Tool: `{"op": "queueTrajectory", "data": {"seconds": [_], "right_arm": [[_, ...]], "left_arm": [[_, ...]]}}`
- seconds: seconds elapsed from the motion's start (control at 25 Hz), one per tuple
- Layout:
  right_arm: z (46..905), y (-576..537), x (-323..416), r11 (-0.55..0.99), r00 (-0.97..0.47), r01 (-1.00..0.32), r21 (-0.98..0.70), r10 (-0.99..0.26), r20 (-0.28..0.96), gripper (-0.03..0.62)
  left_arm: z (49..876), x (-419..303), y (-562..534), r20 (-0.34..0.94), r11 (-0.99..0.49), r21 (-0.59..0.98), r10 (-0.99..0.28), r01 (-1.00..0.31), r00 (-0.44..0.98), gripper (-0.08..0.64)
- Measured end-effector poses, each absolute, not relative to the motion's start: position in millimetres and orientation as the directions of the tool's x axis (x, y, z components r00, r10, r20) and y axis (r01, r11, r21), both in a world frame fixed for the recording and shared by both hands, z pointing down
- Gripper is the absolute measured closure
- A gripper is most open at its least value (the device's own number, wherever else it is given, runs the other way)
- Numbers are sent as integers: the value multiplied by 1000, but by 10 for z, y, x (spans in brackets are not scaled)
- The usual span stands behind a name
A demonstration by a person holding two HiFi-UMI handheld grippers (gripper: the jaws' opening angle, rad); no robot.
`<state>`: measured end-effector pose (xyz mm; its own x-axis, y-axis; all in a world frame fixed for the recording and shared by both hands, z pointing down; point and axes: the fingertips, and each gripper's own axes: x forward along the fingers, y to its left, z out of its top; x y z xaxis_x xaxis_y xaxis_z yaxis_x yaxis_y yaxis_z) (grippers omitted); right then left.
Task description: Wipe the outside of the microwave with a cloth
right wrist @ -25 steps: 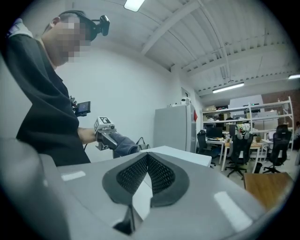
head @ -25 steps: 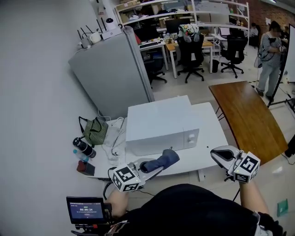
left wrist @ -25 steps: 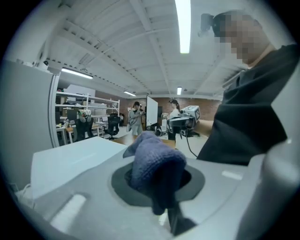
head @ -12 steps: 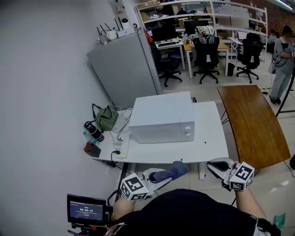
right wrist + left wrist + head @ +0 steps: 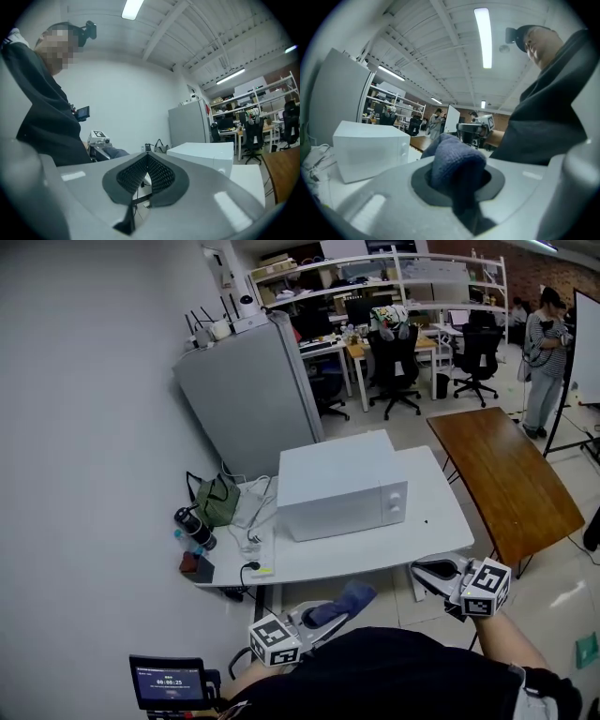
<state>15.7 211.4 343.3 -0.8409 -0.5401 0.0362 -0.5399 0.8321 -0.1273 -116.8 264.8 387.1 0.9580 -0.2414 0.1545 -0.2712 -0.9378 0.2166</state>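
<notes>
The white microwave [image 5: 342, 484] sits on a white table [image 5: 394, 549], towards its back and left, its door and two knobs facing the person who holds the tools; a bare strip of table top lies between it and them. To the microwave's left the table is crowded: a tangle of white cables [image 5: 251, 517] just beside it, then a green bag [image 5: 217, 500], a dark bottle [image 5: 194, 527] lying on its side, and a small dark red box [image 5: 190, 563] near the corner; a white power strip [image 5: 253, 570] lies at the near left edge. Behind the table stands a tall grey cabinet [image 5: 244, 399] against the wall; a brown wooden table [image 5: 502, 479] runs off to the right, with black office chairs [image 5: 394, 362] and shelving beyond it and a person [image 5: 542, 352] standing at the far right. The left gripper [image 5: 323, 615] hangs low in front of the table's near edge, well apart from the microwave; its jaws are closed down on a blue-grey cloth [image 5: 345, 599], which bulges up out of the dark pads [image 5: 426, 180] in a thick fold and pokes forward past the tips. The right gripper [image 5: 427, 570] is held off the table's near right corner, touching nothing; seen along its own jaws, the two ribbed black pads [image 5: 161, 174] meet at the tip with nothing between them. A small lit screen [image 5: 167, 682] sits by the person's left side.
</notes>
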Motion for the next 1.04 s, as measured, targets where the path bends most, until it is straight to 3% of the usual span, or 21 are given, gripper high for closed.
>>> {"op": "queueTrajectory", "data": {"seconds": [0.36,0.68,1.04], "right_arm": [[3536,2591,-340,780,-784,-620,-89,-608,125,586],[3366,2681,160,764,-761,-644,-37,-635,133,586],[3425,2624,367,781,-780,-623,-51,-615,115,586]], "left_arm": [[3980,-1558,2950,130,-947,295,-94,-129,987,500],[3805,-1202,3009,81,-958,250,-126,-142,989,500],[3846,-884,2968,112,-962,232,-118,-141,987,500]]}}
